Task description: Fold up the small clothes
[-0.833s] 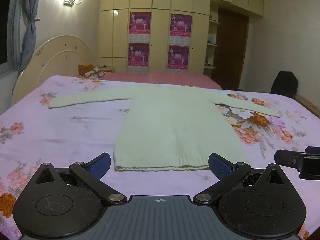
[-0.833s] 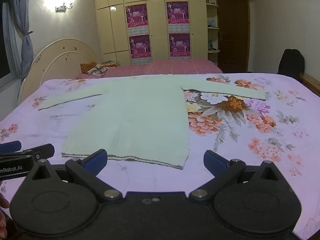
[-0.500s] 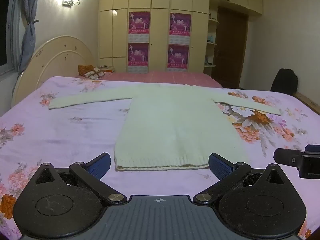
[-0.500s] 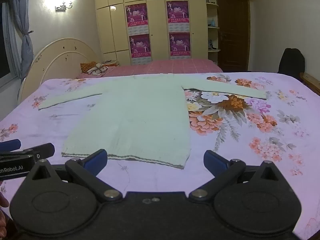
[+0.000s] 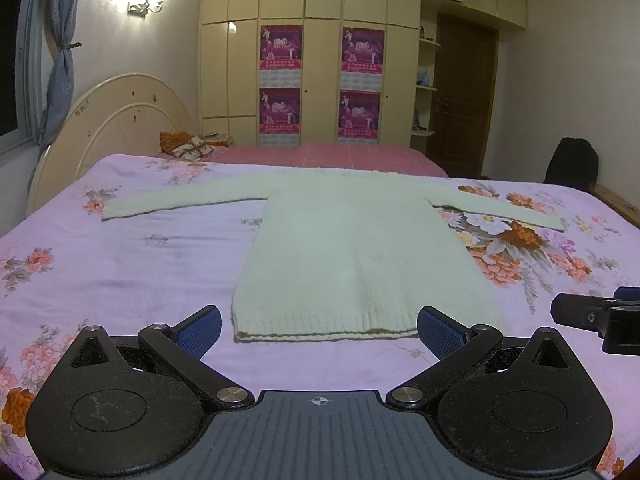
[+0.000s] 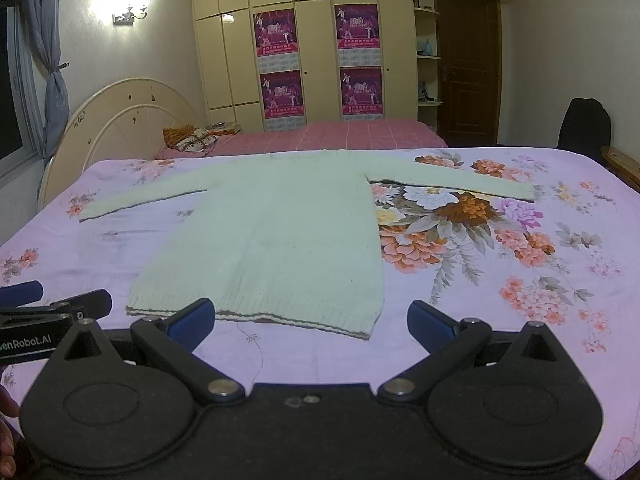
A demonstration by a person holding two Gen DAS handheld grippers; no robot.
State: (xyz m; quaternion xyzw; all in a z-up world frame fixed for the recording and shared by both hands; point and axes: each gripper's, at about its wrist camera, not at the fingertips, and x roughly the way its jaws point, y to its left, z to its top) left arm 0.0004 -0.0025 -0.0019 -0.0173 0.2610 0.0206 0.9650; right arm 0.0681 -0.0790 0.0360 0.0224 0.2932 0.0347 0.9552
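1. Garment: a pale green knitted sweater [image 5: 360,256] lies flat on the bed [image 5: 120,272], sleeves spread to either side, hem nearest the cameras. No fold is made.
2. Left hand-held gripper [image 5: 319,328]: released, jaws wide apart, holding nothing, just short of the hem.
3. Right hand-held gripper [image 6: 310,320]: likewise released and empty, near the hem's right corner [image 6: 366,330].
4. Step in hand, as judged: approach before the first fold.
5. Next move likely calls for pinching a sleeve or hem corners, then carrying the fabric across the body.

Cream wardrobe [image 5: 320,60] with magenta posters [image 5: 280,46], lit wall lamp [image 5: 144,4], brown door [image 5: 460,96]
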